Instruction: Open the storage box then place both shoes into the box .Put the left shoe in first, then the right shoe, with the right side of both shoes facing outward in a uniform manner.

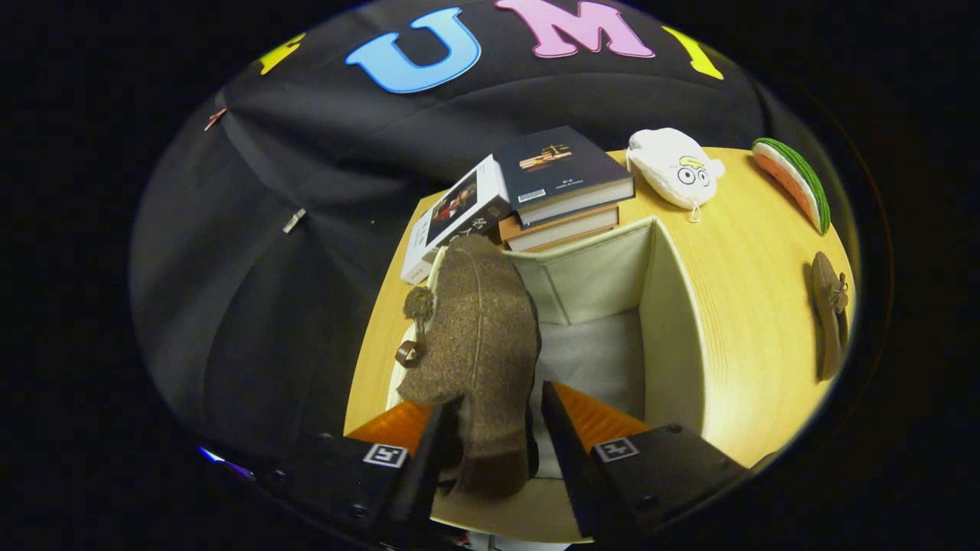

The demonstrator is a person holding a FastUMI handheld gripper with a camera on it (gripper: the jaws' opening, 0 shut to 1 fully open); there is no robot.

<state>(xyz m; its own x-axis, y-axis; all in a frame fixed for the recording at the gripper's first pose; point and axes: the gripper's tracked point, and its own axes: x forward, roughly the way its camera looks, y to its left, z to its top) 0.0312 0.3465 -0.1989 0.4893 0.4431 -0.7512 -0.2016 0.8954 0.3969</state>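
Light wooden table (735, 329) against the black cloth wall. Open storage box (666, 306) stands on it, pale lining visible. Gripper (494, 428) holds a brown felt shoe (475, 337) over the box's left wall, heel end between the fingers; whether both fingers press on it cannot be told, since a gap shows by the right finger. Second brown shoe (831, 314) lies on the table, well apart to the right of the box. Beyond the box: stack of books (551, 191), white plush pouch (677, 168), watermelon-slice toy (792, 180).

Table (735, 321) w/ box (674, 321), books (563, 195), shoe (831, 314)
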